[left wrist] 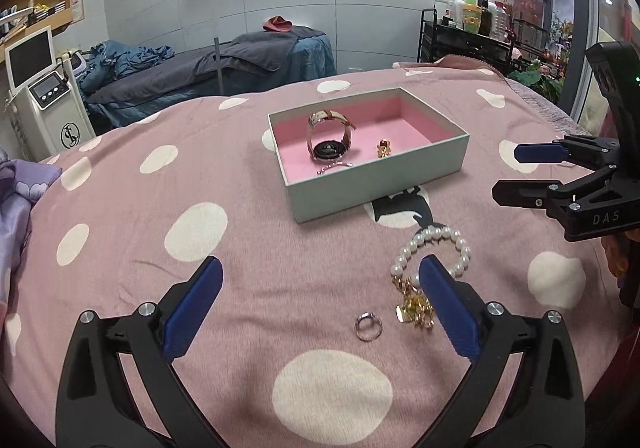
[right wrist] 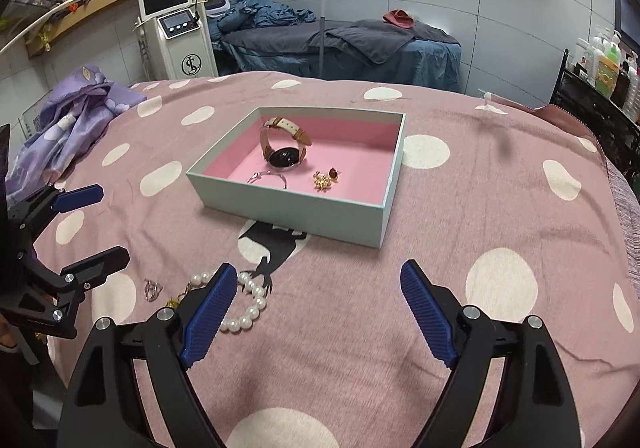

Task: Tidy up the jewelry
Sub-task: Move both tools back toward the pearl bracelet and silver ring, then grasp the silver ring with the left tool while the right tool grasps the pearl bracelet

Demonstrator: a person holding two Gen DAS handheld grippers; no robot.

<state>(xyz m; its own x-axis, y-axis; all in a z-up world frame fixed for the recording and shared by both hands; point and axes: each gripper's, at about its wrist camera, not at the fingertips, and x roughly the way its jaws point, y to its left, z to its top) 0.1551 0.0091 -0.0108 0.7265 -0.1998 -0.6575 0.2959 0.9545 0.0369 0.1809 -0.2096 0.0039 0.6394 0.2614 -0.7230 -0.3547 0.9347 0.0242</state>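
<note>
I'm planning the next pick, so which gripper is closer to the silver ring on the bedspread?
Left. The left gripper hangs open right over the silver ring, which lies between its fingers. The right gripper is open further right, past the pearl bracelet.

box (left wrist: 380, 184): 1 | watch (left wrist: 329, 136): 1 | pearl bracelet (left wrist: 434, 248): 1 | silver ring (left wrist: 368, 326): 1 | grippers: 2
</note>
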